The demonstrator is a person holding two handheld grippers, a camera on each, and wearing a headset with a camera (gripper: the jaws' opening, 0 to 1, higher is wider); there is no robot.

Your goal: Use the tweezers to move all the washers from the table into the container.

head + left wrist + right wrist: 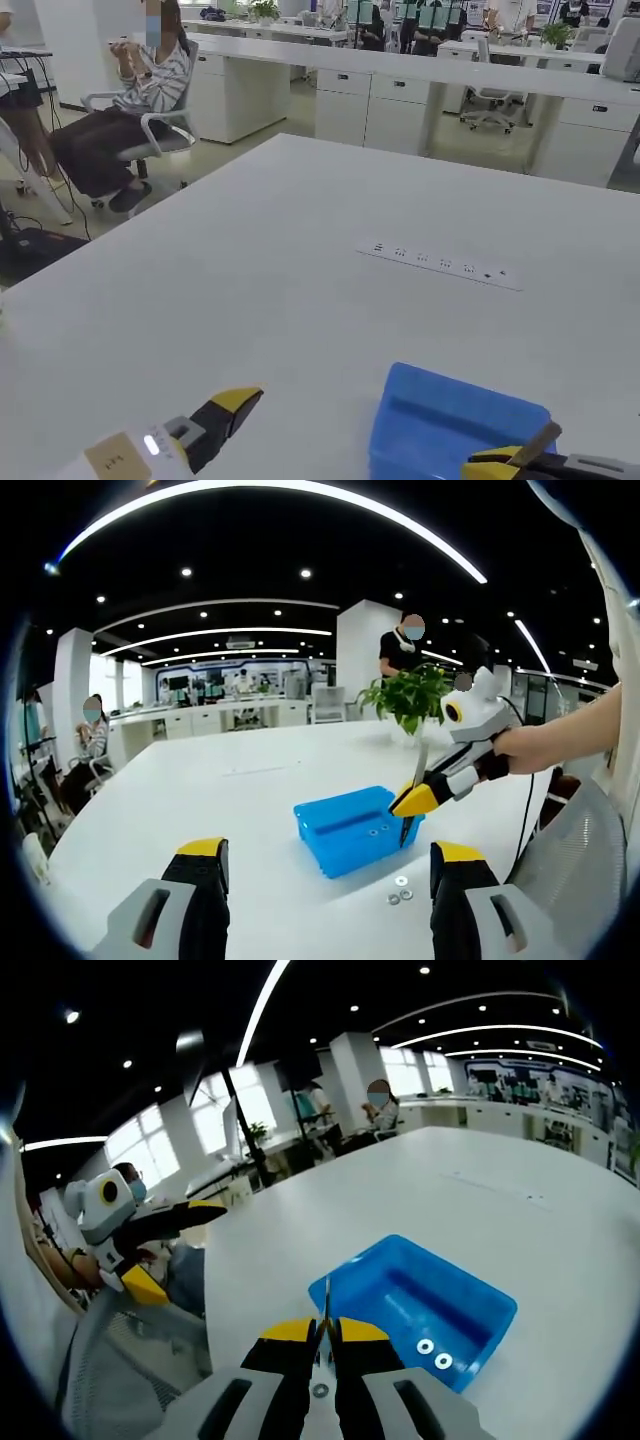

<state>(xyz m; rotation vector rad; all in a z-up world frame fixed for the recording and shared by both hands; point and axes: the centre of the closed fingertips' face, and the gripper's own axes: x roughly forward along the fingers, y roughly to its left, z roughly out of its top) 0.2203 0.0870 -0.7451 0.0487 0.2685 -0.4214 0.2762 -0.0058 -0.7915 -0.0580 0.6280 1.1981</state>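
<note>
Right gripper (325, 1332) is clamped shut on the tweezers (418, 765), whose tips hang over the blue container (470, 1300). Two washers (434, 1353) lie inside it. Loose washers (400, 890) lie on the table (250, 810) just beside the container, ahead of the left gripper (330, 850), whose jaws stand apart.

A blue rectangular container (410, 1295) sits open on the white surface (500, 1210), with two small metal washers (425, 1346) lying flat inside. More washers (400, 881) lie on the surface just beside it. Thin tweezers (417, 770) point tips-down at its rim.
</note>
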